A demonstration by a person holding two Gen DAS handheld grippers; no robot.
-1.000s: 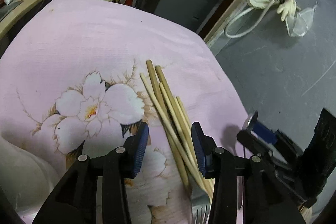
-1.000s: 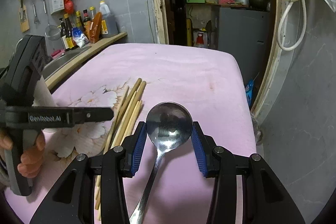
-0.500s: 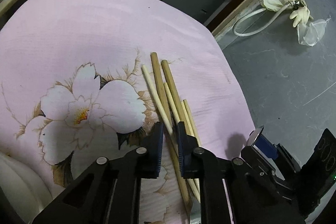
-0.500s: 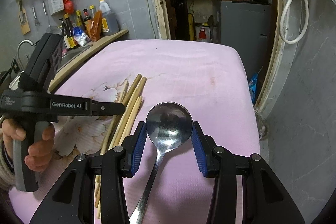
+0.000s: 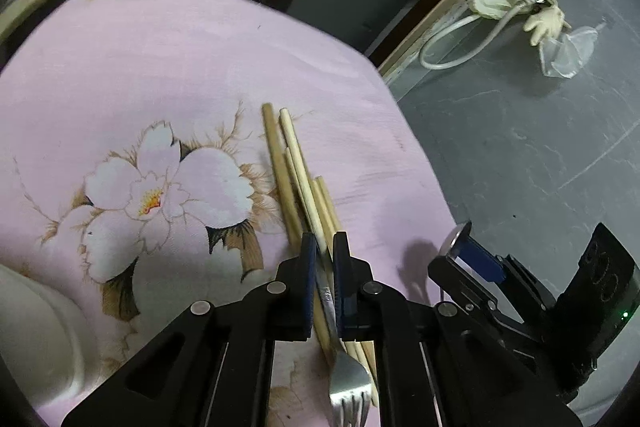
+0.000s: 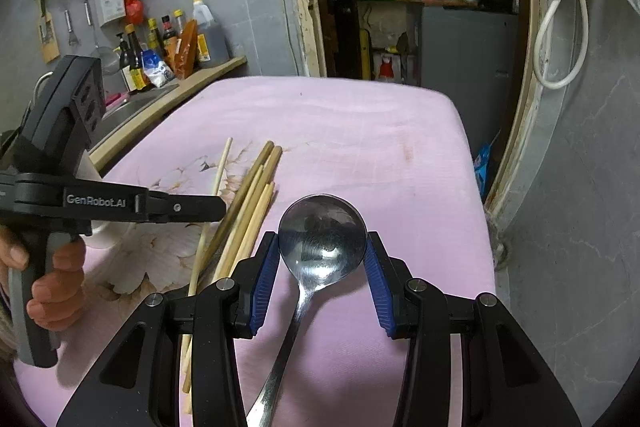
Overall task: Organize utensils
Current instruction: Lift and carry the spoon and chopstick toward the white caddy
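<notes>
Several wooden chopsticks [image 5: 280, 163] lie bunched on the pink flowered cloth [image 5: 160, 67], with a steel fork [image 5: 348, 387] at their near end. My left gripper [image 5: 323, 239] is closing, its blue pads pressed on one pale chopstick [image 5: 298, 163]. In the right wrist view that chopstick [image 6: 218, 183] slants up away from the bunch [image 6: 256, 195], held by the left gripper [image 6: 220, 207]. My right gripper [image 6: 322, 239] is shut on the bowl of a steel spoon [image 6: 322, 227], whose handle runs back under it. The left wrist view shows the right gripper [image 5: 472, 255] beside the table's right edge.
A white dish [image 5: 32, 327] sits at the cloth's near left. The table ends at the right over grey floor [image 5: 520, 147]. A counter with bottles [image 6: 168, 39] runs along the left, a doorway with a grey cabinet [image 6: 460, 47] lies behind.
The left jaws went from wide open around the bunch to shut on one pale chopstick, whose far end has lifted off the others. The right gripper and spoon stayed still.
</notes>
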